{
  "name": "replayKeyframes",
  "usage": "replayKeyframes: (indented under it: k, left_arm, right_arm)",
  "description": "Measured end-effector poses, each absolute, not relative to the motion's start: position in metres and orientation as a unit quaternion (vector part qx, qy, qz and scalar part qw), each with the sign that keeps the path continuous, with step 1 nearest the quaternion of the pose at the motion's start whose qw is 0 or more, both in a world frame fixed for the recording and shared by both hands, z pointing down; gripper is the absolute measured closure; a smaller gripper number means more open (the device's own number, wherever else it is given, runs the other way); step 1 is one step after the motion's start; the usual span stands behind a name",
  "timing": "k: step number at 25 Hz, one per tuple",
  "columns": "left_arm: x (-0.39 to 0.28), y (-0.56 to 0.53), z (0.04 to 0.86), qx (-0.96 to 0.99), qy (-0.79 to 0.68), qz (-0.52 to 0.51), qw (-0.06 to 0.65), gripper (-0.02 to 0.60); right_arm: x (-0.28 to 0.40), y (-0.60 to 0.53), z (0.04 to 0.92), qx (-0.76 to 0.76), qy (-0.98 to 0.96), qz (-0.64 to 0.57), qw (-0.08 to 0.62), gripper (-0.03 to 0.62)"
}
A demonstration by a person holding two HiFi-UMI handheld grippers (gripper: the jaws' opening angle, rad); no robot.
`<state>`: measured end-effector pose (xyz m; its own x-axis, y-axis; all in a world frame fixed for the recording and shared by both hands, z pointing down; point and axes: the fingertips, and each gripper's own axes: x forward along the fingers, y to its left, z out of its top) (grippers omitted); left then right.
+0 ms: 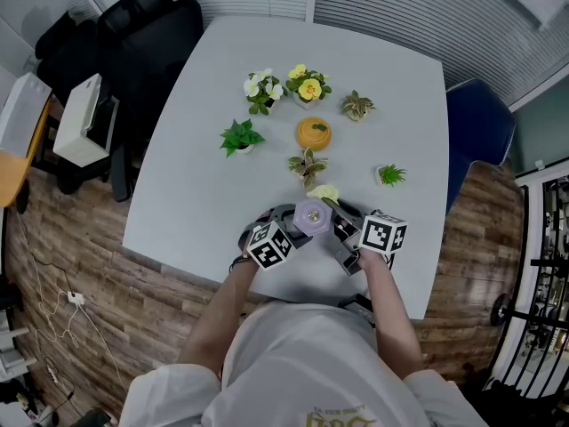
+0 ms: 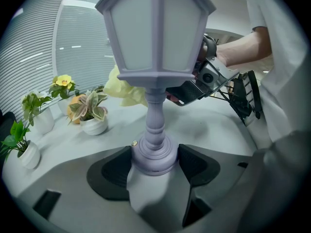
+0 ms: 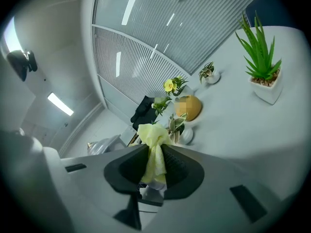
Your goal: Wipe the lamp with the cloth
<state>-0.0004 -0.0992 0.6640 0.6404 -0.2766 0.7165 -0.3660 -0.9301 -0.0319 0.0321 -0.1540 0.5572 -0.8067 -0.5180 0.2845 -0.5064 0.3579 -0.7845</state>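
Observation:
A pale lilac lantern-style lamp (image 2: pixel 154 57) stands upright at the table's near edge, its top (image 1: pixel 312 215) seen from above in the head view. My left gripper (image 2: pixel 155 160) is shut on the lamp's round base (image 2: pixel 154 154). A yellow cloth (image 3: pixel 154 155) hangs bunched between the jaws of my right gripper (image 3: pixel 155 166), which is shut on it. In the left gripper view the yellow cloth (image 2: pixel 127 89) lies against the far side of the lamp, just under its shade, with the right gripper (image 2: pixel 201 84) beside it. From the head view the cloth (image 1: pixel 324 192) shows behind the lamp.
On the white table (image 1: pixel 204 176) farther back stand several small potted plants (image 1: pixel 241 137), a yellow-flowered pot (image 1: pixel 308 85), an orange round object (image 1: pixel 313 133) and a spiky green plant (image 1: pixel 389 175). A black chair (image 1: pixel 133 34) is at the left, a blue one (image 1: pixel 478 127) at the right.

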Motion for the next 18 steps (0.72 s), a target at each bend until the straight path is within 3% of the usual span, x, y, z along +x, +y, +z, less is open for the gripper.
replayKeyframes:
  k: [18]
  left_arm:
    - [-0.001,-0.098,0.663,0.904,-0.178,0.385,0.060,0.265]
  right_arm:
    - [0.043,-0.139,0.563,-0.321,0.822,-0.470,-0.013,0.505]
